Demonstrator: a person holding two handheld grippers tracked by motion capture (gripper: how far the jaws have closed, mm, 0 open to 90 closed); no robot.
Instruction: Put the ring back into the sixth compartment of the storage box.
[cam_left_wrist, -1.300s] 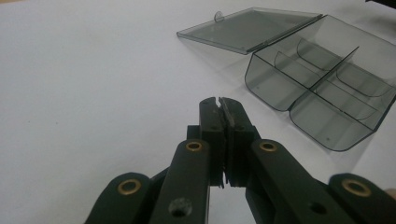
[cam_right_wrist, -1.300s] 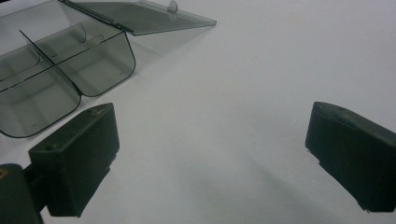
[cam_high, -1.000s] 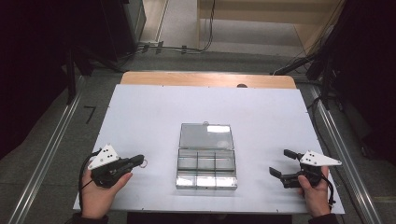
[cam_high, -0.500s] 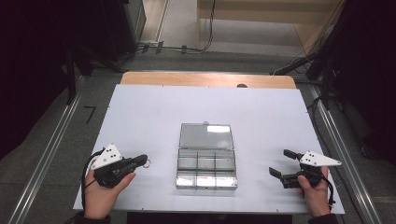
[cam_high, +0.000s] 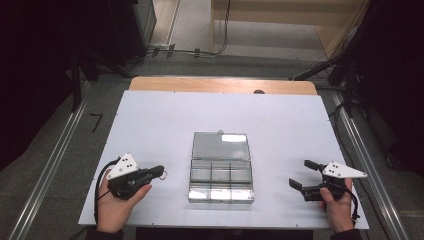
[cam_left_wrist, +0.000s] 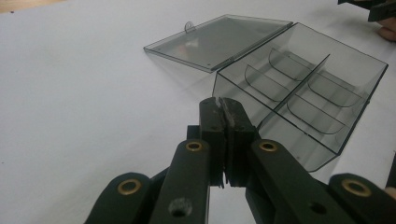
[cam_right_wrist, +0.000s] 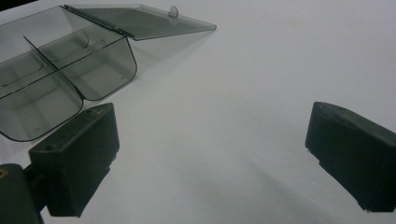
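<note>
Two grippers flank an open, empty organizer box (cam_high: 221, 172) at the near middle of the table.

I read this as a pause with nothing gripped: my left gripper (cam_high: 159, 171) sits left of the box with its jaws pressed together on nothing, my right gripper (cam_high: 301, 174) sits to the right, jaws spread wide over bare surface. The box's lid (cam_left_wrist: 217, 41) lies flat on the far side, dividers showing. Next, I judge, one gripper must approach the lid's small tab to swing it shut. The white table (cam_high: 165, 120) is bare; a wooden strip (cam_high: 220, 85) edges its far side, with dark floor and cables (cam_high: 180, 50) beyond.
</note>
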